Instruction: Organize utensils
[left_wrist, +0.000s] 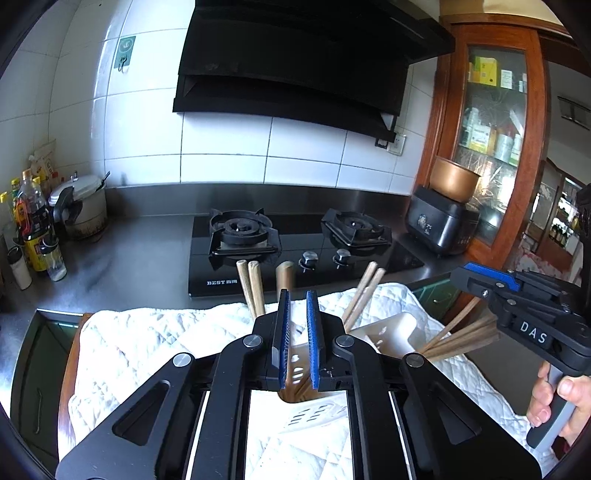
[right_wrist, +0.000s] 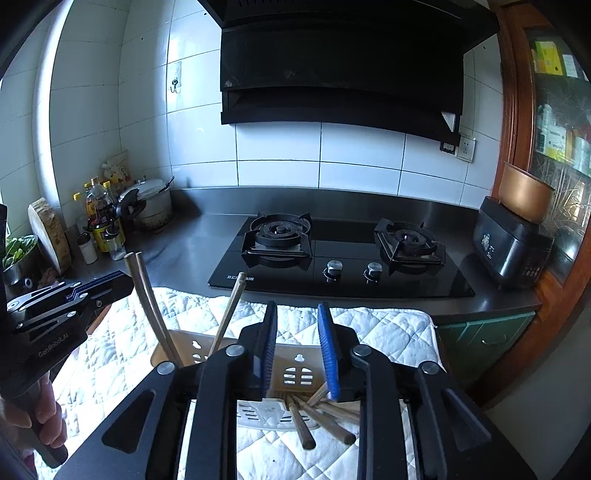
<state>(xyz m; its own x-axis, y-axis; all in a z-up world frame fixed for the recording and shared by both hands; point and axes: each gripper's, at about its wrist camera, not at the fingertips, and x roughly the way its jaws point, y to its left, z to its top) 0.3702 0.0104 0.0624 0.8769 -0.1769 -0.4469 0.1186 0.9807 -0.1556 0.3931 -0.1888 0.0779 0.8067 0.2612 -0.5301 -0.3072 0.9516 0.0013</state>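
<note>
A cream plastic utensil holder (right_wrist: 295, 373) with cut-out slots lies on a white quilted cloth (right_wrist: 388, 328). Several wooden chopsticks (right_wrist: 317, 421) lie in and stick out of its right compartment; others (right_wrist: 147, 299) stand up from its left part. My right gripper (right_wrist: 298, 317) hovers just above the holder, open, nothing between its blue pads. My left gripper (left_wrist: 297, 302) is also above the holder (left_wrist: 391, 332), jaws parted a little and empty, with chopsticks (left_wrist: 251, 284) and a thicker wooden handle (left_wrist: 285, 275) rising beyond it. Each gripper shows in the other's view, the right (left_wrist: 480, 277) and the left (right_wrist: 110, 282).
A black two-burner gas hob (right_wrist: 340, 251) sits behind the cloth on the steel counter (right_wrist: 184, 243). Bottles (right_wrist: 103, 218) and a pressure cooker (right_wrist: 151, 203) stand at the back left, a black rice cooker (right_wrist: 513, 243) at the right. A wooden cabinet (left_wrist: 495, 122) rises on the right.
</note>
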